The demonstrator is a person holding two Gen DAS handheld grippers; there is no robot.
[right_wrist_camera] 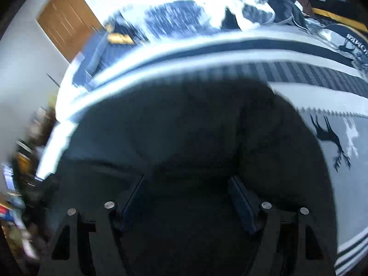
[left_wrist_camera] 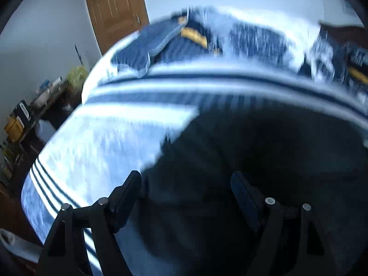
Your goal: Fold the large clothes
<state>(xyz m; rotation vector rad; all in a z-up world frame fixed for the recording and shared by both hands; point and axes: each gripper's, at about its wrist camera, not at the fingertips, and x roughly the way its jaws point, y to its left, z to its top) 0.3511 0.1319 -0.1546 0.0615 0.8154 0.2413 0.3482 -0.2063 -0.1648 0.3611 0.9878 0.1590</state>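
A large dark garment (left_wrist_camera: 253, 161) lies spread on a bed with a white and blue striped cover (left_wrist_camera: 96, 151). My left gripper (left_wrist_camera: 186, 184) is open just above the garment's left part, its fingers (left_wrist_camera: 128, 193) wide apart with nothing between them. In the right wrist view the same dark garment (right_wrist_camera: 184, 126) fills the middle. My right gripper (right_wrist_camera: 186, 191) is open over it, its fingers (right_wrist_camera: 241, 200) apart and empty. Both views are blurred by motion.
Pillows and crumpled bedding (left_wrist_camera: 161, 43) lie at the head of the bed. A brown wooden door (left_wrist_camera: 115, 9) stands behind. A cluttered side table (left_wrist_camera: 25, 115) is left of the bed. A deer print (right_wrist_camera: 331, 142) marks the cover at right.
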